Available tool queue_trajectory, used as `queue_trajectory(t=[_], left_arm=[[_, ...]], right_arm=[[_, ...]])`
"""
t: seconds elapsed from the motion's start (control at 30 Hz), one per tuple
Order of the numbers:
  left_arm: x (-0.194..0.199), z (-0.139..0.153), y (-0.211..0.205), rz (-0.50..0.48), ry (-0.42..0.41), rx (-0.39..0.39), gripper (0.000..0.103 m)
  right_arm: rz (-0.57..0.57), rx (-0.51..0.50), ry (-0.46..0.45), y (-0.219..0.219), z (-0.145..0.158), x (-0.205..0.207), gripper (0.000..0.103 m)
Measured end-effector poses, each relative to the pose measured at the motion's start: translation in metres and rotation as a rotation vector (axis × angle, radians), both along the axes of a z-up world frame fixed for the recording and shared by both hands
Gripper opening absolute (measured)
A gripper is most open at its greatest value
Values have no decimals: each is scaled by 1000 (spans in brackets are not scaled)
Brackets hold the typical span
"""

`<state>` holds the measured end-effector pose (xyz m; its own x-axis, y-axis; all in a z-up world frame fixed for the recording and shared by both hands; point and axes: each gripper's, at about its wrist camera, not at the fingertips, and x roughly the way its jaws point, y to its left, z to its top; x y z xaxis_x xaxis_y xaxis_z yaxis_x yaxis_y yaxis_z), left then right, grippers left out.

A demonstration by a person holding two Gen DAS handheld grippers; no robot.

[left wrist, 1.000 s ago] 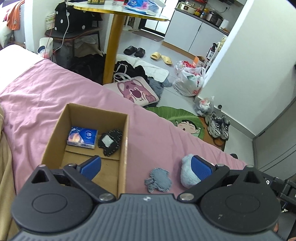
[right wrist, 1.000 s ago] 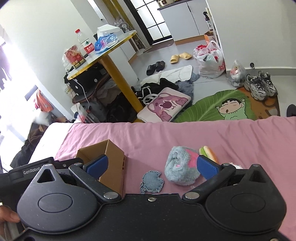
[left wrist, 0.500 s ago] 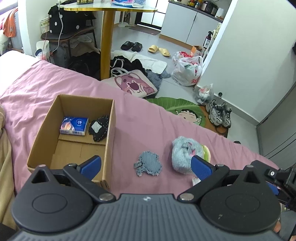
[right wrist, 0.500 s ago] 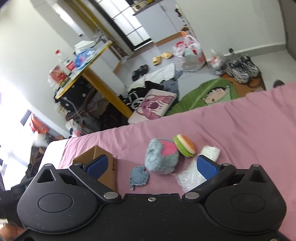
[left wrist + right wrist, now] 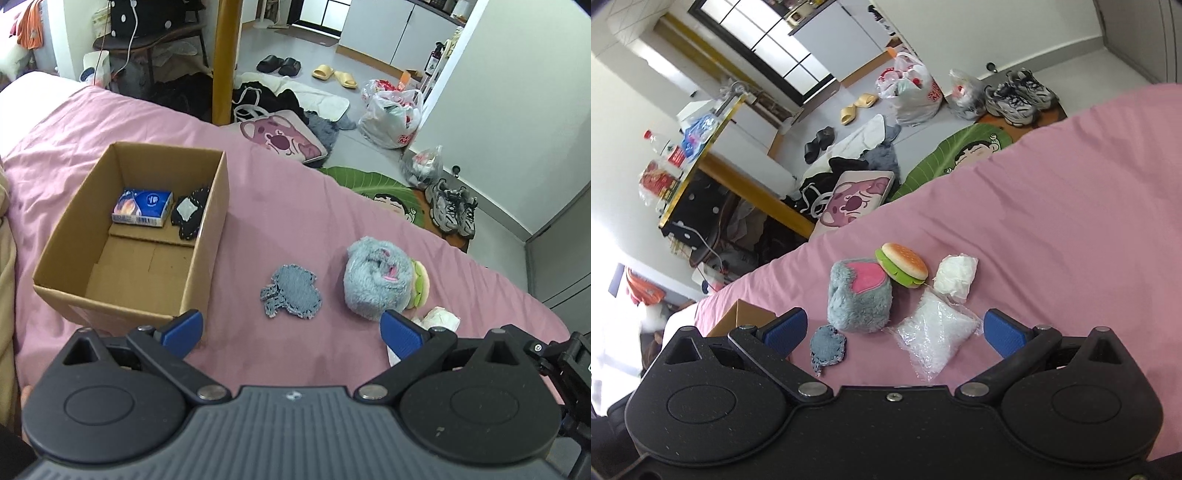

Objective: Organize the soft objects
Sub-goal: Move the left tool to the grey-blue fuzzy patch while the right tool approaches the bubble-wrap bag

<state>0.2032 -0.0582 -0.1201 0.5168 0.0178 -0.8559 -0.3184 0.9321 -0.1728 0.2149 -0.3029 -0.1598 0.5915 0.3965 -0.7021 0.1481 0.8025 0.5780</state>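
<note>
Plush toy point(image 5: 858, 297) now farther off

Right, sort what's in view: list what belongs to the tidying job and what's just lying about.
Job: cardboard box, tissue pack, black patch, denim patch, grey plush, burger toy, white wad, clear bag.

Lying about: sneakers, slippers, shopping bag.

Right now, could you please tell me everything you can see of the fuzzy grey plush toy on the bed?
The grey plush toy is a rounded, shaggy blue-grey lump with a pink patch on its upper face. It rests on the pink bedsheet, apart from the cardboard box. The burger toy leans against its far side; the denim patch lies near it, apart. Neither tongs touch it.
</note>
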Motion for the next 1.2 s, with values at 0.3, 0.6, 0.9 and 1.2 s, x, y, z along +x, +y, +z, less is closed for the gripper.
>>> queue_trajectory(t=[0.3,0.6,0.9,1.2], left_arm=[[9,-23,-6,28,5,-7,99],[31,-49,-9,51,42,-28,75],[54,-74,-5,93,81,-59,63],[67,-94,-1,140,109,-51,61]], right_arm=[[-67,80,75,-6,-25,2,93],[-72,112,133,-1,-44,11,81],[-101,150,225,1,-69,19,70],[-106,126,261,9,-81,27,67]])
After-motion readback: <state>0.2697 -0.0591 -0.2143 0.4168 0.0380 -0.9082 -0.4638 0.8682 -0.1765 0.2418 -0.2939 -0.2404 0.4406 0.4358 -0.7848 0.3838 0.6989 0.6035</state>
